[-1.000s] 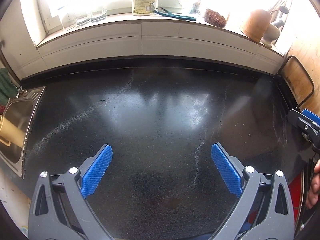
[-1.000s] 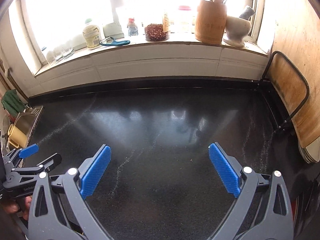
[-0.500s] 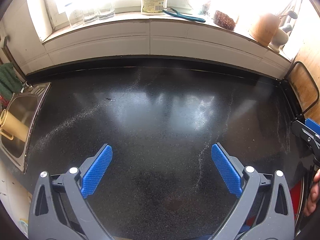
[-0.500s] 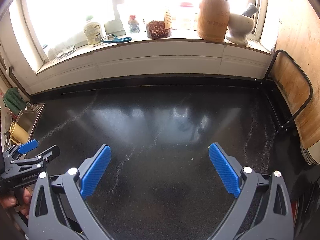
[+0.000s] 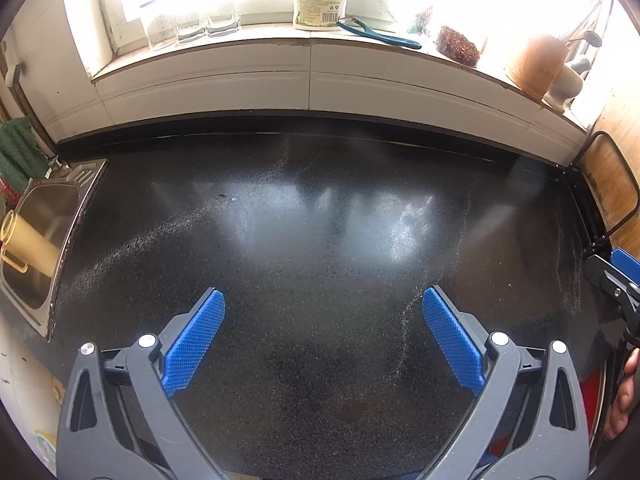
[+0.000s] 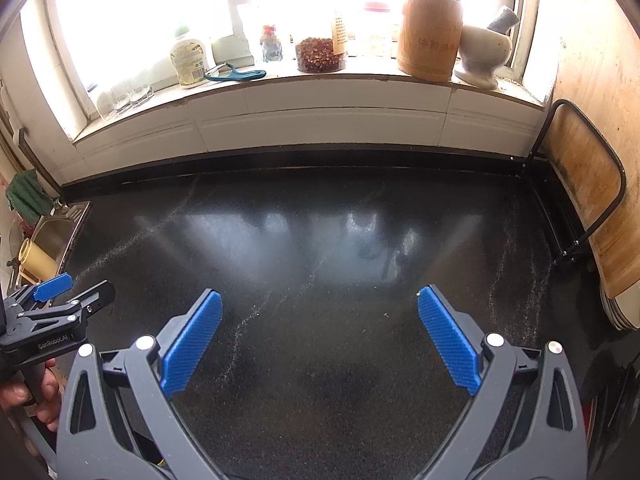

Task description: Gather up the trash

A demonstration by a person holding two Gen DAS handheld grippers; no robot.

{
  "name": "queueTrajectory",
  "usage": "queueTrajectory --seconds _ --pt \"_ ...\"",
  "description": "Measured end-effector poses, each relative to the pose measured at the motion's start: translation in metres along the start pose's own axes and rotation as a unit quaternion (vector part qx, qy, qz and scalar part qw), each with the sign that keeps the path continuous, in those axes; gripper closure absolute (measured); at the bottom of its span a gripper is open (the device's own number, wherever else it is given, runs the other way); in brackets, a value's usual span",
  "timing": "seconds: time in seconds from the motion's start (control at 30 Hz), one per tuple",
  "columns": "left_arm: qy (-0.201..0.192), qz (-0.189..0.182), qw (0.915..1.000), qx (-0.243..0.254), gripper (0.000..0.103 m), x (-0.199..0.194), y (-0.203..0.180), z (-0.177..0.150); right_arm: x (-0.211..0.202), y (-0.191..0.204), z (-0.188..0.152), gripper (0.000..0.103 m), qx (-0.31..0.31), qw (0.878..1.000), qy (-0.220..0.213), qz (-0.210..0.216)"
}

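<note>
My left gripper [image 5: 323, 300] is open and empty above a black speckled countertop [image 5: 320, 248]. My right gripper [image 6: 320, 300] is open and empty above the same countertop [image 6: 320, 248]. The right gripper shows at the right edge of the left wrist view [image 5: 616, 280]. The left gripper shows at the left edge of the right wrist view [image 6: 56, 300]. I see no piece of trash on the counter, only faint pale streaks and tiny specks [image 6: 386, 314].
A steel sink [image 5: 40, 240] with a yellow cup [image 5: 28, 240] lies at the left. The windowsill holds a bottle [image 5: 320, 0], a peeler [image 5: 380, 34], a jar [image 6: 320, 54], a wooden utensil holder [image 6: 428, 40] and a mortar [image 6: 484, 52]. A wooden board in a rack [image 6: 580, 200] stands at the right.
Both views have shifted a little backward and to the left; the windowsill objects sit further right and higher in the left view. Both grippers stay open.
</note>
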State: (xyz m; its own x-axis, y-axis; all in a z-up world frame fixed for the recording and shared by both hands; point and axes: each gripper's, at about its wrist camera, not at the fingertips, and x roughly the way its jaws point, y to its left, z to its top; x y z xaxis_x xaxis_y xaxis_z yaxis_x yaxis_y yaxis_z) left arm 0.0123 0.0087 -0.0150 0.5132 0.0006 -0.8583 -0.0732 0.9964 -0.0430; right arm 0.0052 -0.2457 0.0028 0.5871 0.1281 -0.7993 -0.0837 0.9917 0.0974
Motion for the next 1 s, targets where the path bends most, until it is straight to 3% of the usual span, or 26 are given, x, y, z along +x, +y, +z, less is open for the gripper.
queueTrajectory --seconds 1.0 --pt "0.005 -0.001 1.0000 -0.002 0.007 0.0057 0.0009 0.0012 0.0079 0.0004 0.0035 0.008 0.000 1.000 0.006 0.004"
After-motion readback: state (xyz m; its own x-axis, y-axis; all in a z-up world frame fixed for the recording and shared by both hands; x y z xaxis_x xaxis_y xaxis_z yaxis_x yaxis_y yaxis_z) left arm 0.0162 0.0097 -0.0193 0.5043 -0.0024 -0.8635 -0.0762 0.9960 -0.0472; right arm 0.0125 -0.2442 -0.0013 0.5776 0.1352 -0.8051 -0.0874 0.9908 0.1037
